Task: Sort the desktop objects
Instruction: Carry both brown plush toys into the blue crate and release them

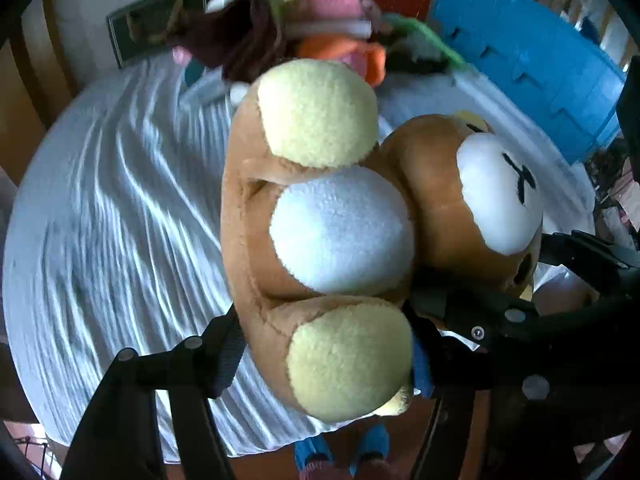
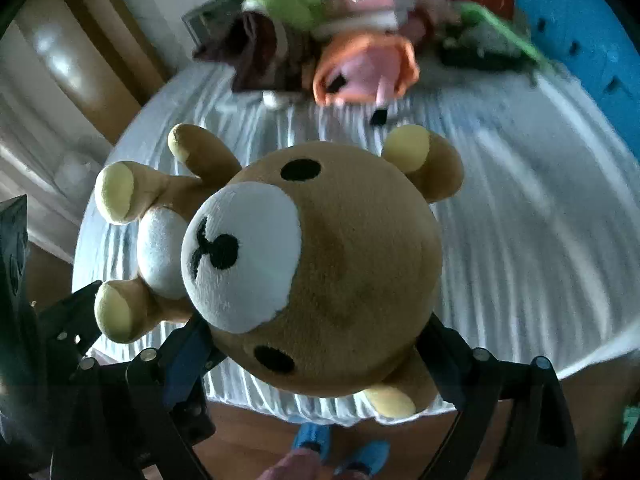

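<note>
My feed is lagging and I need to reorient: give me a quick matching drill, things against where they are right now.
Things:
1. brown bear plush
2. pile of soft toys
3. blue crate
4. white cloth

Places:
A. spread over the table, wrinkled
B. at the far right edge of the table
C. held up above the table, between both claws
D. heaped at the far end of the table

Pairs: 1-C, 2-D, 3-B, 4-A

The left claw grips the bear at a leg; the right claw grips its head.
</note>
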